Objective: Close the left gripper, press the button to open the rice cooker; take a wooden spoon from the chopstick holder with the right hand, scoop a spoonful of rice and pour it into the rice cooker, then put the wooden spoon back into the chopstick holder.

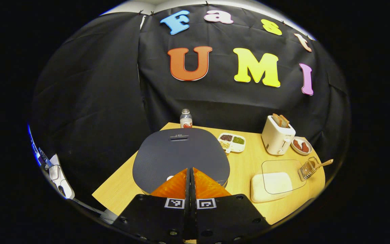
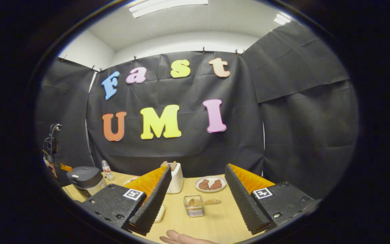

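Left tool fingers together, low over cooker lid; nothing betw. them. Right tool fingers wide apart, holder w/ spoon ahead in the gap, bare table around it. Toaster and plate stand behind holder. Rice box sits beside holder.

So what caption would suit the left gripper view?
Shut left gripper poised above the closed rice cooker, wooden spoon waiting in its holder.
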Tool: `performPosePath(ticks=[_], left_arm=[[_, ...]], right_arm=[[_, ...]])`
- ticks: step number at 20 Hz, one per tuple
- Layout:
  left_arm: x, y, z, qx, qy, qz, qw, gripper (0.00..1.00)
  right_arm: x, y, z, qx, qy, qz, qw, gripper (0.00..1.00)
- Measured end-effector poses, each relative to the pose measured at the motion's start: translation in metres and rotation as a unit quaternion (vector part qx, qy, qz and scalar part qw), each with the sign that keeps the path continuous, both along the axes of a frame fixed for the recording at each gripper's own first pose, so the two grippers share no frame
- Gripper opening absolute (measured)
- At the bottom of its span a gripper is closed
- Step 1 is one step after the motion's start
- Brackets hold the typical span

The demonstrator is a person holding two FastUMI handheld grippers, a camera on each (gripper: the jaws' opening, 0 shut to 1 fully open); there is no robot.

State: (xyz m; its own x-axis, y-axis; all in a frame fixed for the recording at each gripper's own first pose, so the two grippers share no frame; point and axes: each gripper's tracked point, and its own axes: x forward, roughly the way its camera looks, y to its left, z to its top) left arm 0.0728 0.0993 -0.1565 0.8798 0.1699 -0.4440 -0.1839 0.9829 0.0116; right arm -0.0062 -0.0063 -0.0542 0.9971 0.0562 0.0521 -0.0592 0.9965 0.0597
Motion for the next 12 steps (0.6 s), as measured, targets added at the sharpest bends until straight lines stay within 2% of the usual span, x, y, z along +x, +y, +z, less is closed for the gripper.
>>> performPosePath(ticks=[6,8,11,12], left_arm=[[0.007,0.005,-0.026,-0.03,0.03,0.011,0.999,0.0],[0.003,0.002,-0.033,-0.03,0.058,0.0,0.998,0.0],[0.003,0.003,-0.031,-0.063,0.081,0.01,0.995,0.0],[0.005,0.004,-0.032,-0.064,0.078,0.007,0.995,0.0]], right_arm=[[-0.002,-0.003,-0.005,0.005,0.003,0.004,1.0,1.0],[-0.002,-0.001,-0.008,0.004,0.004,0.004,1.0,1.0],[-0.006,0.006,-0.01,0.0,0.005,0.01,1.0,1.0],[-0.007,0.008,-0.011,-0.001,0.004,0.011,1.0,0.96]])
